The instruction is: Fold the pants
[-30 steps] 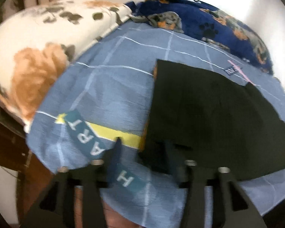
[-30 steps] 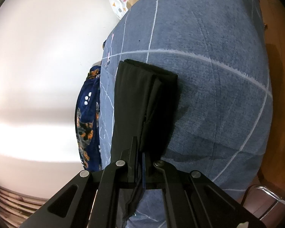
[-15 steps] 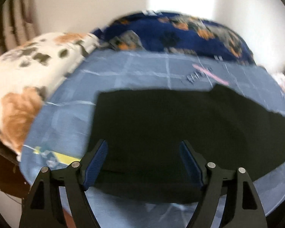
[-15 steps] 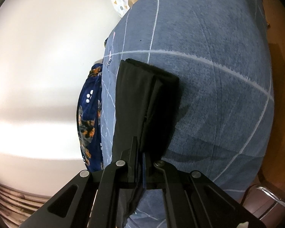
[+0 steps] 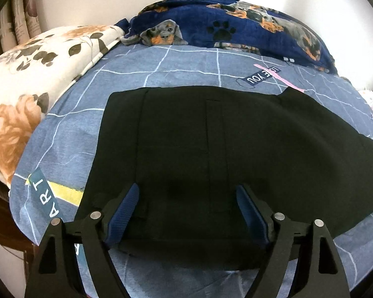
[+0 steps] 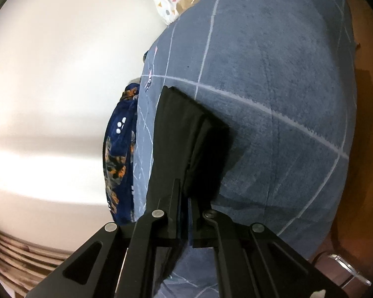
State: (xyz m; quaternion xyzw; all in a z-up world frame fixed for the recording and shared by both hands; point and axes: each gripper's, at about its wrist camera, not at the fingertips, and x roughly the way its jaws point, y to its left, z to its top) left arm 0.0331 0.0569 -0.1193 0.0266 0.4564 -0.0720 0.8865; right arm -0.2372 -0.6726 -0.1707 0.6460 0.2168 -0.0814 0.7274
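Observation:
Black pants lie flat on the blue checked bed sheet, waistband end to the left. My left gripper is open, its blue pads spread wide over the pants' near edge, holding nothing. In the right wrist view my right gripper is shut on an edge of the pants, which run away from it in folded layers over the sheet.
A floral cream pillow lies at the bed's left end. A navy dog-print blanket is bunched along the white wall. The bed's near edge drops to a brown floor. Patterned white fabric lies at the far end.
My left gripper has opened wide and swung right from the pants' left corner to face the middle of the pants. My right gripper stays shut on the pants, almost still.

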